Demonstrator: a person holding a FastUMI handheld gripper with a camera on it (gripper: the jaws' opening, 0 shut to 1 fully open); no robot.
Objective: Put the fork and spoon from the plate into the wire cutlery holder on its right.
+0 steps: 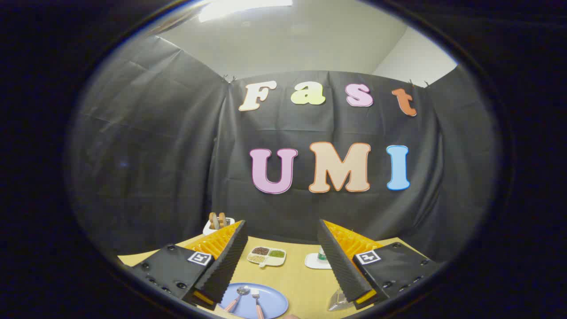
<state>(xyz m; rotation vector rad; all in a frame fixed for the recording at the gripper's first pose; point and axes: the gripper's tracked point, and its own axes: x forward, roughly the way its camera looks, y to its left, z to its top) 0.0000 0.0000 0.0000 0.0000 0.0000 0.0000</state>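
Observation:
A blue plate (pixel 270 305) lies on the wooden table, low between my fingers and nearer the left one. On it rest a spoon (pixel 239 293) and a fork (pixel 256 297), side by side, both with pink handles. The wire cutlery holder (pixel 339 301) stands to the plate's right, partly hidden behind my right finger. My gripper (pixel 282 230) is open, held well above the table, with nothing between its fingers.
A white divided dish (pixel 266 256) with brown and green fillings sits beyond the plate. A small white saucer (pixel 315 262) with a green-and-white item is to its right. A white holder with brown rounds (pixel 218 221) stands behind the left finger.

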